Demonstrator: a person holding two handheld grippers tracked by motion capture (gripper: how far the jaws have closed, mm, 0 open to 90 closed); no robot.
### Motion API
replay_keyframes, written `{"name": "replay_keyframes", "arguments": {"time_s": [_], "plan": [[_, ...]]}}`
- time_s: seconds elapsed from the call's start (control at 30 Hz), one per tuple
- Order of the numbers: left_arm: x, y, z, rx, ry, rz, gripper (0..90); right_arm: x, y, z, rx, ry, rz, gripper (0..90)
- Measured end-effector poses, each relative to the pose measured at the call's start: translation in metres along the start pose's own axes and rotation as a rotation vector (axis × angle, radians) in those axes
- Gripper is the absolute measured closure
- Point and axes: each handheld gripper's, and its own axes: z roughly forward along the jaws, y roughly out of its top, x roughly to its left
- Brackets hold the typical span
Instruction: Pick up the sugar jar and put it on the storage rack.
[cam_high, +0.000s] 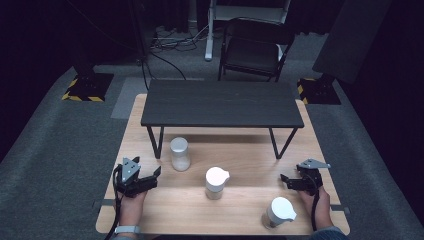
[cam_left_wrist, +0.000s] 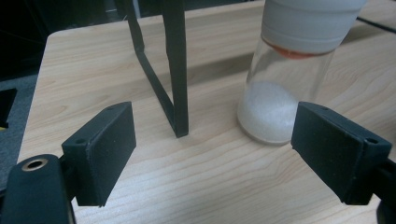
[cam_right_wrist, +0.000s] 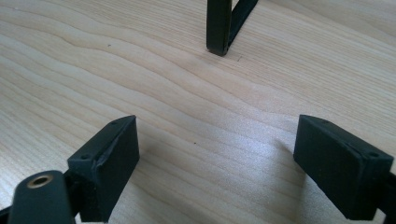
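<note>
A light wooden table (cam_high: 165, 205) seen from above, with a small black shelf (cam_high: 222, 103) on thin metal legs standing across its far half. Three clear jars with pale lids stand on the wood in front of the shelf: a jar with a flat lid (cam_high: 180, 154) just beside the shelf's left leg (cam_high: 156, 142), a jar with a spouted lid (cam_high: 216, 183) near the table's middle, and a second spouted jar (cam_high: 278, 213) close to the near edge on the right. The left gripper (cam_high: 156, 174), held in the person's left hand (cam_high: 131, 207), rests low over the table's left side with its jaws spread apart and nothing between them; it points toward the flat-lidded jar but stands apart from it. In the left gripper view that jar (cam_left_wrist: 292, 70) is partly filled with white grains and sits ahead of the right-hand jaw, next to the shelf leg (cam_left_wrist: 176, 65). The right gripper (cam_high: 285, 179), held in the person's right hand (cam_high: 317, 202), lies over the table's right side, also released and empty, well apart from the jars; its own view looks across bare wood (cam_right_wrist: 177, 84) to the foot of the shelf's right leg (cam_right_wrist: 219, 28). Behind the table, on grey carpet, stands a dark chair (cam_high: 255, 50)
</note>
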Motion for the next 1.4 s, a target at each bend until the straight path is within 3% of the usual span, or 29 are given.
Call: {"name": "replay_keyframes", "arguments": {"time_s": [0.13, 0.27, 0.57, 1.4], "plan": [[-0.003, 0.001, -0.004, -0.025, -0.004, 0.016, 13.5, 0.0, 0.0, 0.0, 0.0, 0.0, 0.0, 14.1], [-0.009, 0.007, -0.003, -0.041, -0.012, 0.063, 13.5, 0.0, 0.0, 0.0, 0.001, 0.002, 0.001, 14.0], [-0.011, 0.011, -0.002, -0.078, -0.034, 0.074, 13.3, 0.0, 0.0, 0.0, 0.0, 0.002, 0.001, 14.0], [-0.019, 0.03, 0.043, -0.085, -0.129, 0.101, 13.1, 0.001, 0.0, 0.0, 0.001, -0.004, 0.007, 13.5]]}}
